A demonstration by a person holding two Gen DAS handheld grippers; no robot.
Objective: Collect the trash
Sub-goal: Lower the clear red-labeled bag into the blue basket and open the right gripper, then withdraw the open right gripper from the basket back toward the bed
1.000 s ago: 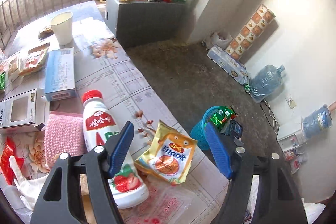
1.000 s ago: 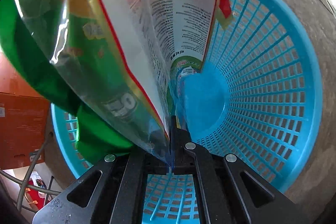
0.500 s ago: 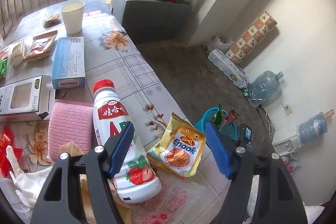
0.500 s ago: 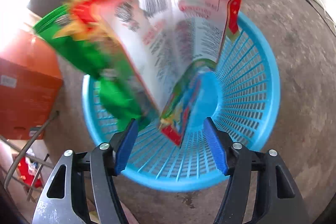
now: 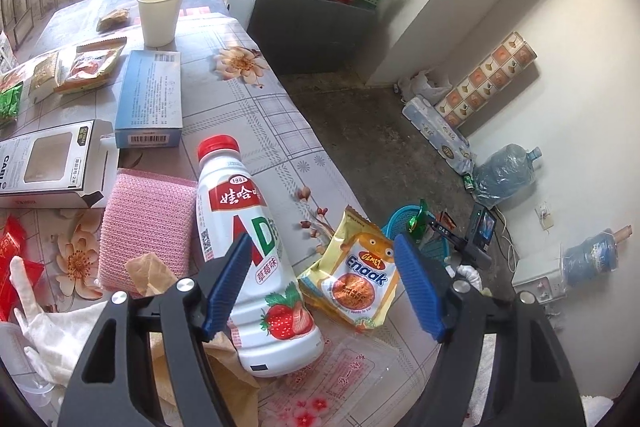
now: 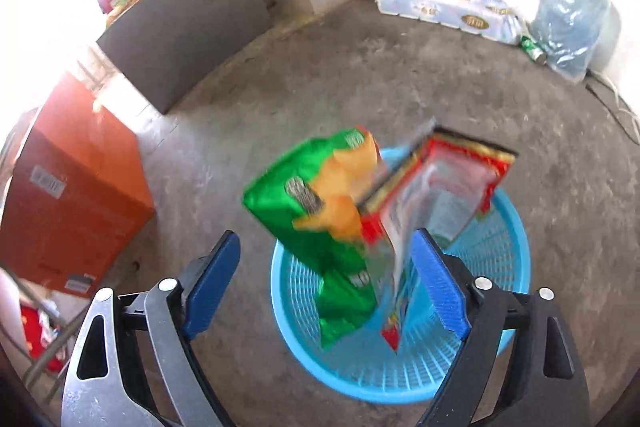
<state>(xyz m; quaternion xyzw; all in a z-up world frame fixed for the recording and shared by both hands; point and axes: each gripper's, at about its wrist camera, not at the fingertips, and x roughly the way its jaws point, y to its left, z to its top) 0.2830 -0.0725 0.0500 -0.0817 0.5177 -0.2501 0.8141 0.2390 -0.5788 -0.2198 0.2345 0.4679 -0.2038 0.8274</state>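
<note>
My right gripper (image 6: pixel 324 279) is open above a blue mesh basket (image 6: pixel 504 359) on the floor. A green snack bag (image 6: pixel 316 211) and a red-edged clear wrapper (image 6: pixel 436 187) are loose, blurred, dropping into the basket. My left gripper (image 5: pixel 320 287) is open and empty over the table. Between its fingers lie a white strawberry milk bottle (image 5: pixel 248 227) and a yellow Enaak packet (image 5: pixel 356 279). The basket (image 5: pixel 400 223) shows beyond the table edge in the left wrist view.
On the table: a pink sponge (image 5: pixel 148 223), a blue box (image 5: pixel 150 99), a white window box (image 5: pixel 48 163), a paper cup (image 5: pixel 160 11), snack packs (image 5: pixel 80 63). On the floor: an orange carton (image 6: pixel 68 195), a grey cabinet (image 6: pixel 184 23), a water jug (image 6: pixel 568 15).
My right gripper opened, let go of the green bag and wrapper, and rose away from the basket. My left gripper pulled back slightly over the table.
</note>
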